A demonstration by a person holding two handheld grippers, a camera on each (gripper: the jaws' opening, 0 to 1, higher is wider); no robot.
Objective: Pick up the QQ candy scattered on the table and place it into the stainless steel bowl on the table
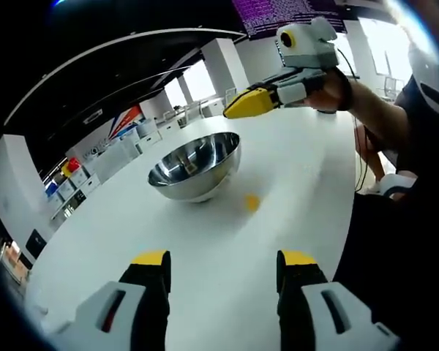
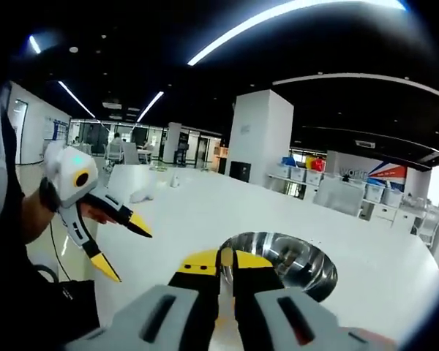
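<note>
Over the white table (image 1: 293, 183), my right gripper (image 2: 226, 260) pinches an orange QQ candy (image 2: 226, 256) just short of the stainless steel bowl (image 2: 282, 268) at one o'clock, while my left gripper (image 1: 223, 265) hangs spread apart, another candy (image 1: 252, 202) at twelve.

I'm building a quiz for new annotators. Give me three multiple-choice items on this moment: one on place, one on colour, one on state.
1. Where does the loose candy lie on the table?
A. inside the bowl
B. beside the bowl
C. on a plate

2. What colour are the jaw tips?
A. yellow
B. green
C. red

3. How do the left gripper jaws stand?
A. open
B. shut on the bowl
C. shut on a spoon

Answers: B, the candy rests just outside the stainless steel bowl; A, both grippers show yellow tips; A, a wide gap separates them, while the right gripper pinches a candy.
</note>
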